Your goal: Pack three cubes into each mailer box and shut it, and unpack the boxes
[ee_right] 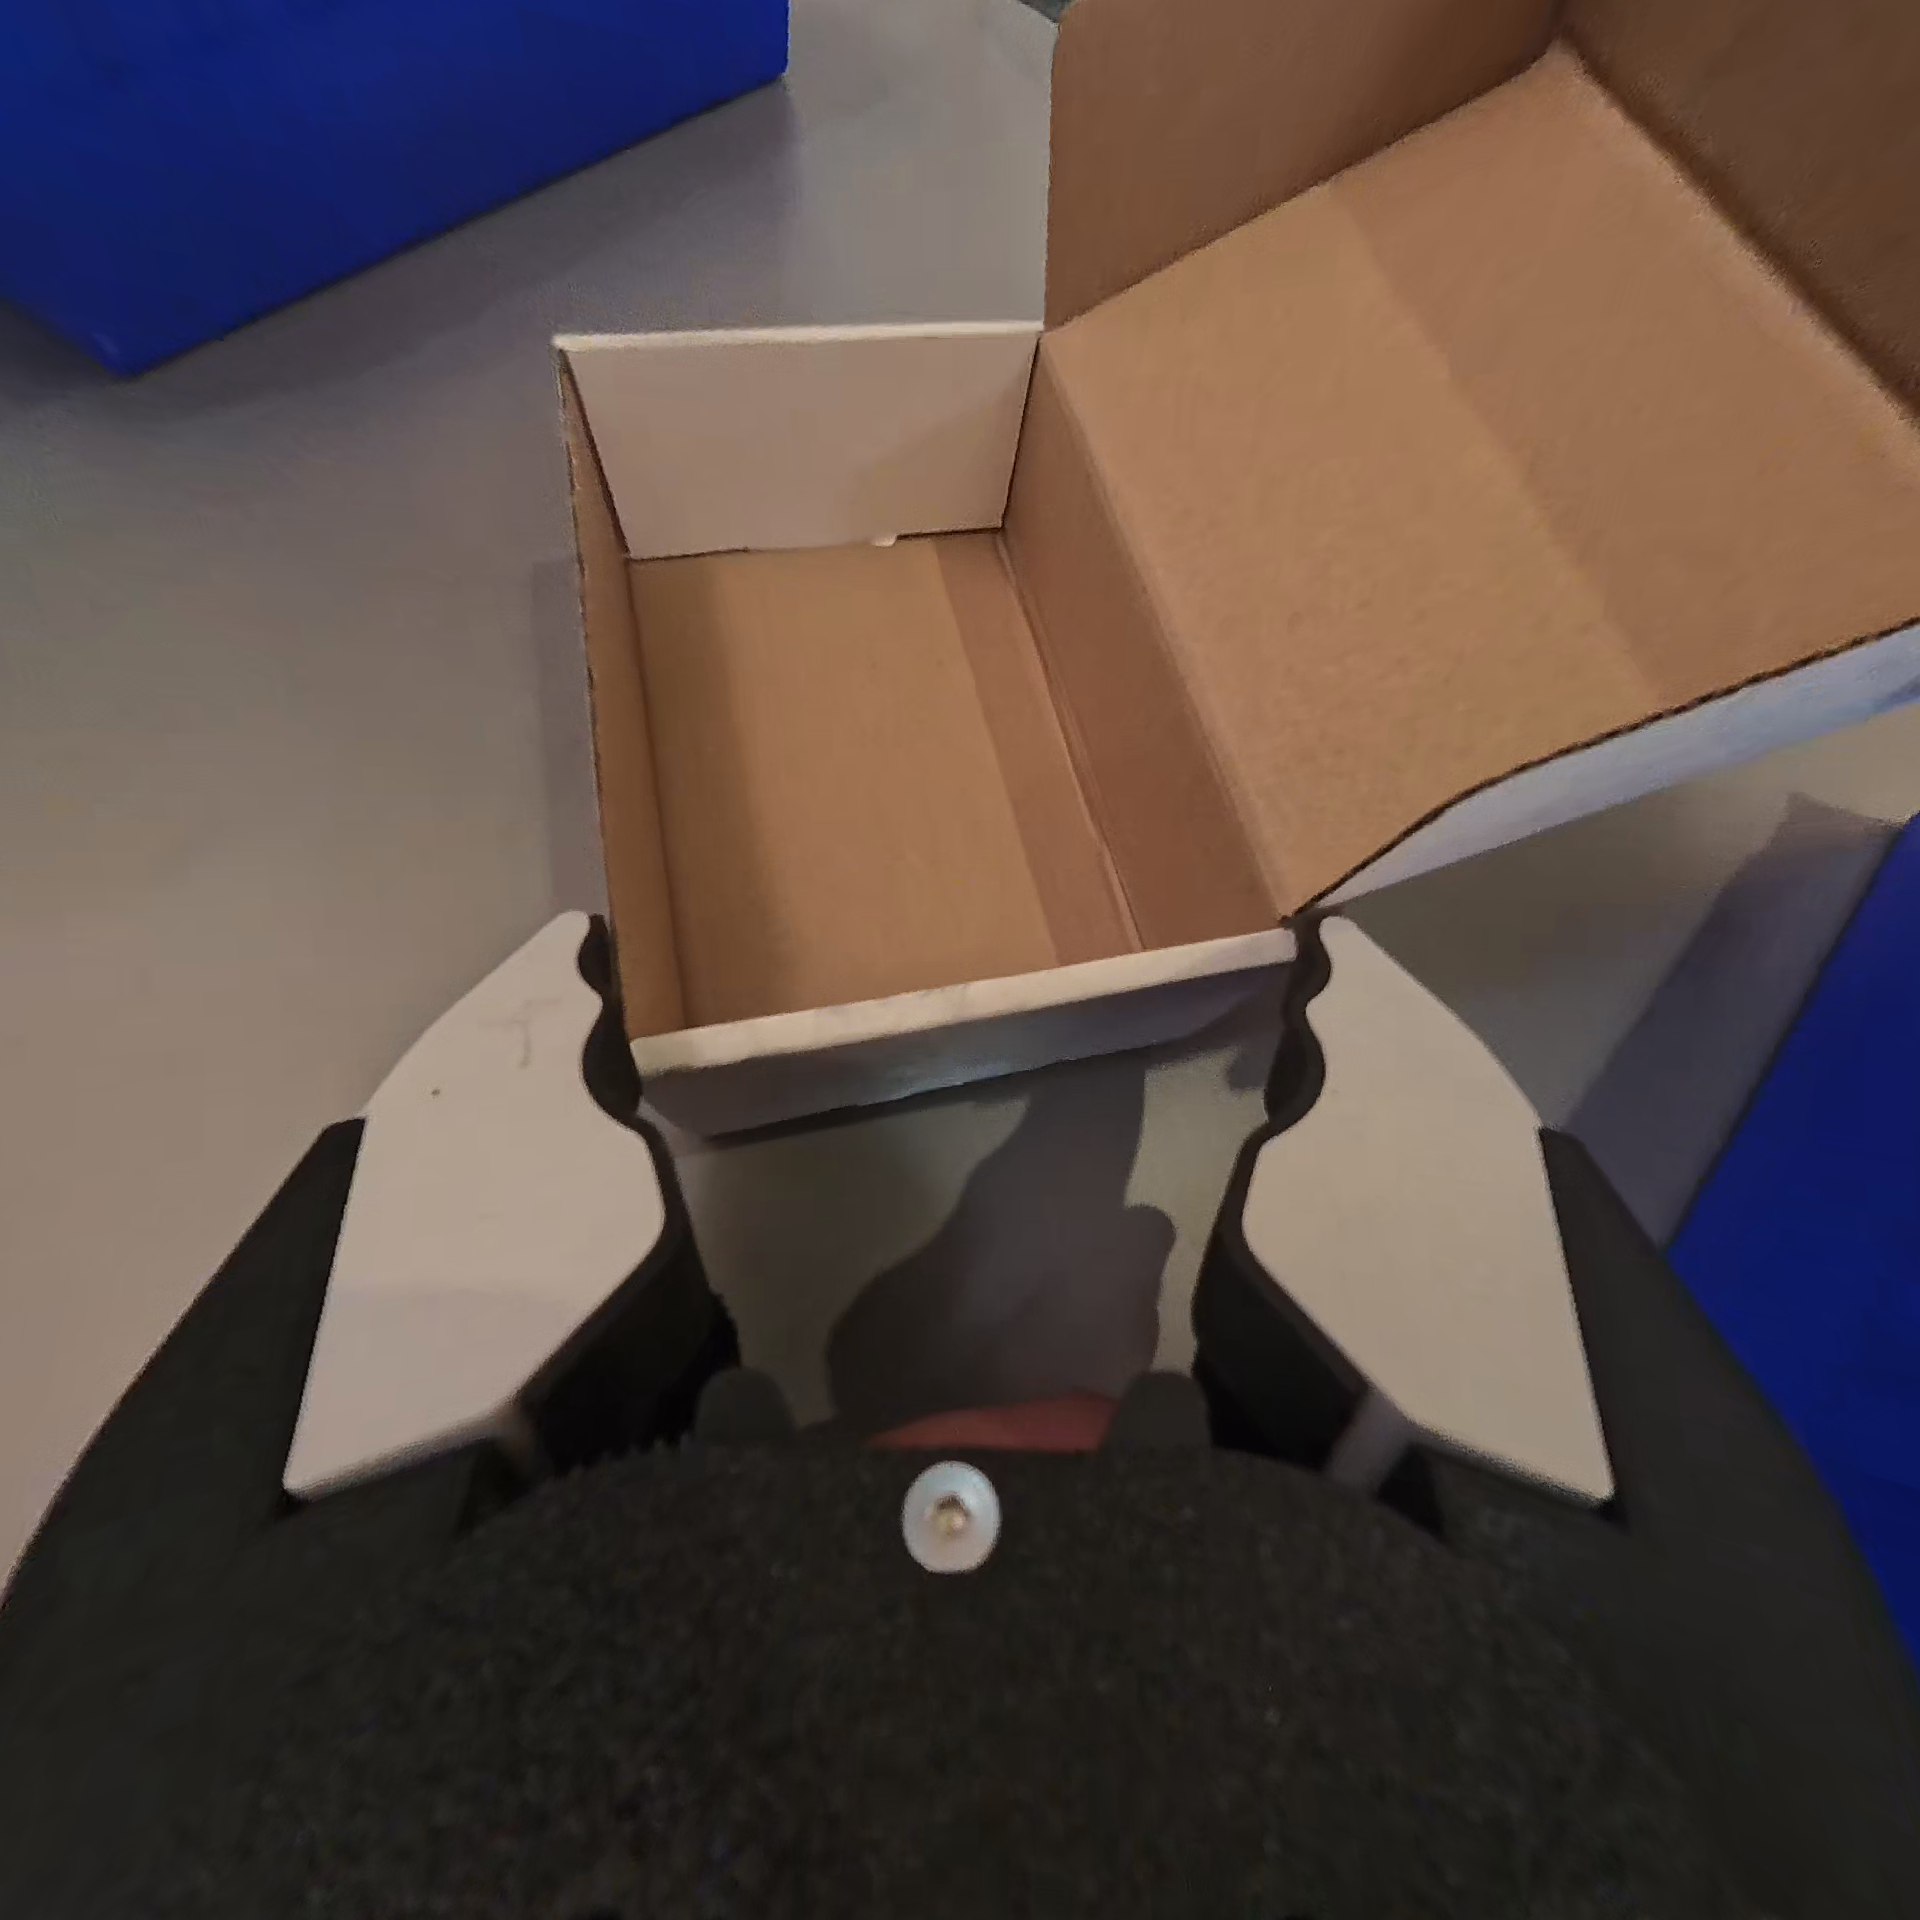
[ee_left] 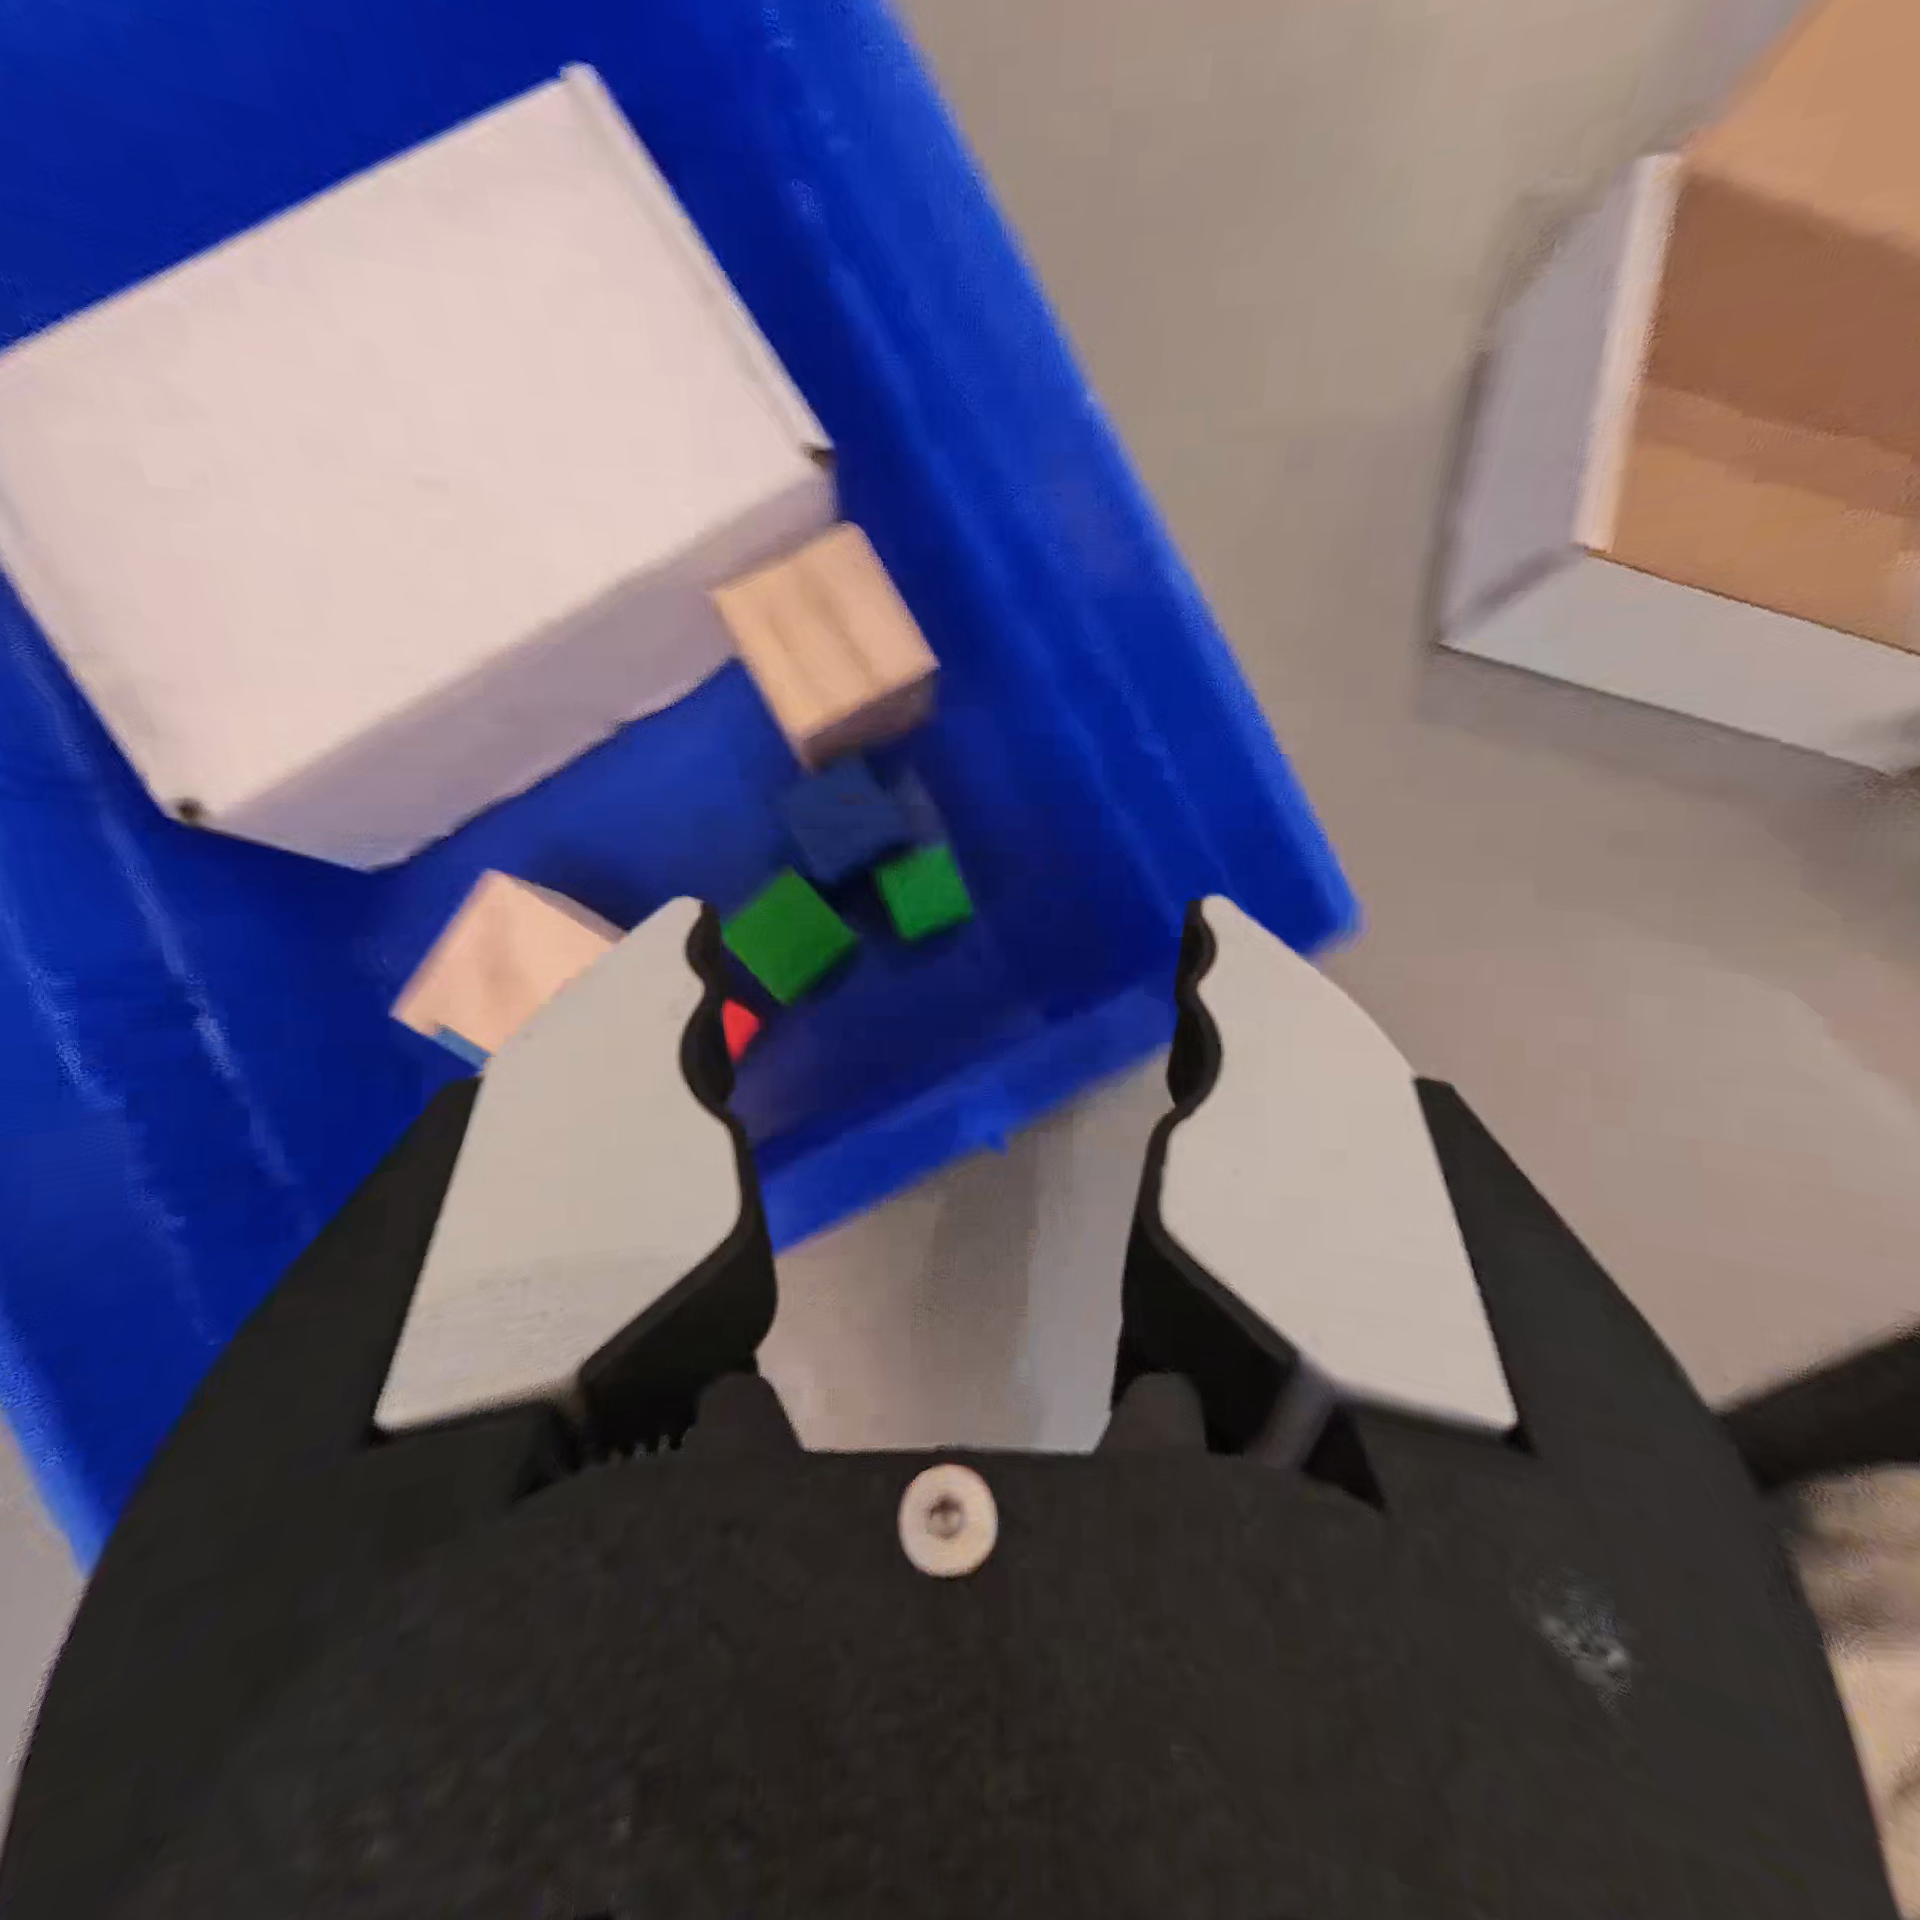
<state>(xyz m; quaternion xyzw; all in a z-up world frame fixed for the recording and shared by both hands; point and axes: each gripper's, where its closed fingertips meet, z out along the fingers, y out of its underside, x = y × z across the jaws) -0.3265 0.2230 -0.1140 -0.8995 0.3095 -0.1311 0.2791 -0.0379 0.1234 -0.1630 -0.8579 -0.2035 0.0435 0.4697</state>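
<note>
Above the blue bin, the left claw (ee_left: 940, 1023) hung wide, holding nothing.
At the right claw (ee_right: 951, 1023), spread wide, stood the open, empty mailer box (ee_right: 883, 748) on the grey worktop (ee_right: 260, 675); the blue bin (ee_left: 1091, 582) held a shut white mailer box (ee_left: 395, 468) and loose cubes (ee_left: 790, 933).

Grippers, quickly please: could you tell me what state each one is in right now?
Left gripper: open, empty, over the blue bin with the cubes.
Right gripper: open, holding nothing, its fingers either side of the open mailer box.
</note>
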